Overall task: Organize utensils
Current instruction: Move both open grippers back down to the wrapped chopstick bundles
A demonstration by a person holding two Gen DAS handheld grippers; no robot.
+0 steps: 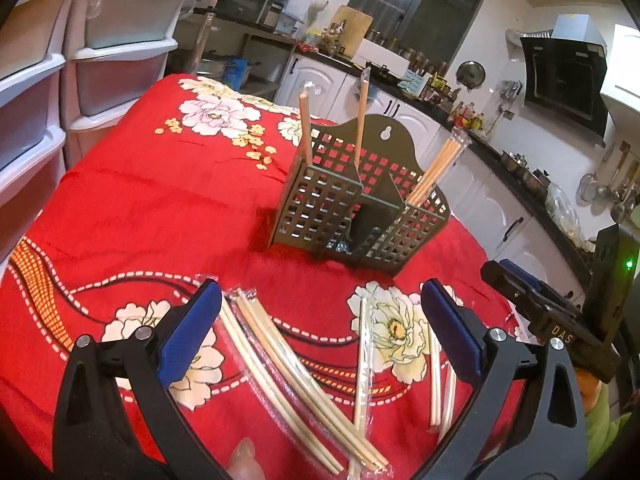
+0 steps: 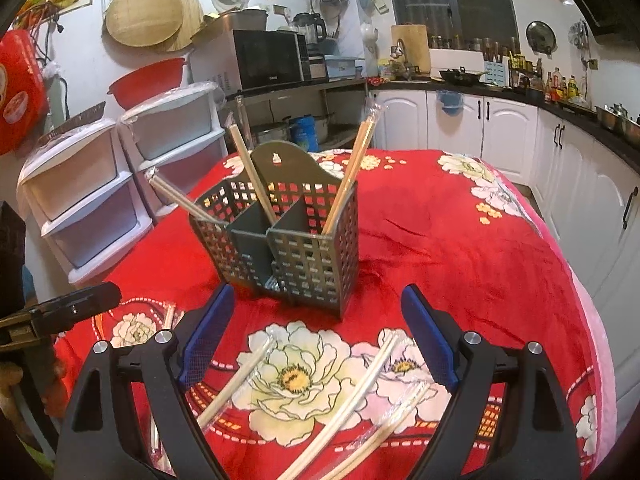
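The wrapped chopstick pairs (image 1: 280, 376) lay loose on the red floral cloth (image 1: 140, 208), in front of the grey lattice utensil holder (image 1: 356, 208). In the left wrist view, one bundle lay diagonally between the fingers, a single wrapped pair (image 1: 362, 364) ran nearly straight toward the camera, and another pair (image 1: 440, 384) lay just beside the right-hand blue pad. In the right wrist view, one pair (image 2: 236, 384) lay near the left-hand pad and two curved-looking pairs (image 2: 360, 400) lay below the right-hand pad.

The holder stood upright on the cloth, divided into compartments. Three wrapped pairs already stood in it, leaning outward: one at each side and one against the back panel (image 2: 276, 168).

The left gripper (image 1: 320, 328) hung above the loose chopsticks with its fingers spread wide and nothing between the pads. The right gripper (image 2: 316, 340) was likewise spread wide and gripped nothing. Each gripper appeared at the edge of the other's view.

Stacked plastic drawers (image 2: 92, 200) stood beyond the table, with white kitchen cabinets (image 2: 500, 124) behind.
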